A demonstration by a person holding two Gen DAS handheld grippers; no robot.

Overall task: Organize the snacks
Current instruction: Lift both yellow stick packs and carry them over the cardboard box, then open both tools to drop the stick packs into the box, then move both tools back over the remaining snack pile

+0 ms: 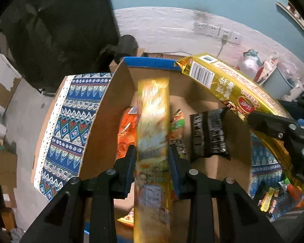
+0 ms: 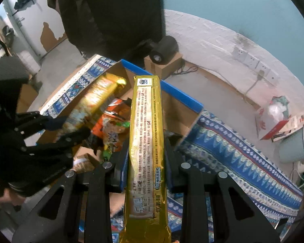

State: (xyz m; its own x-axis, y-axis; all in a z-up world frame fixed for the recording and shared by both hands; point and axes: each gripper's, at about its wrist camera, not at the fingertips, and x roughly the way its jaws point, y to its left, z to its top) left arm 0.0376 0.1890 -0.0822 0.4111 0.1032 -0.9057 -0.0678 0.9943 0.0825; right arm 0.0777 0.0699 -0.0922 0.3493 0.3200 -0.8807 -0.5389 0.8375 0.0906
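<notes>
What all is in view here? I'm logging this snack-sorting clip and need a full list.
Long gold snack packs: 2, gold; one in the left gripper, one in the right gripper, both over the box.
Cardboard box: 1, brown with blue rim; on the cloth.
Orange snack bags: at least 2, orange; in the box.
Black snack pack: 1, black; in the box.
Patterned cloth: 1, blue; under the box.
Loose snacks: several, mixed; on the cloth.
Wall sockets: a row, white; on the wall.
Grippers: 2, black, each shut on a pack.
</notes>
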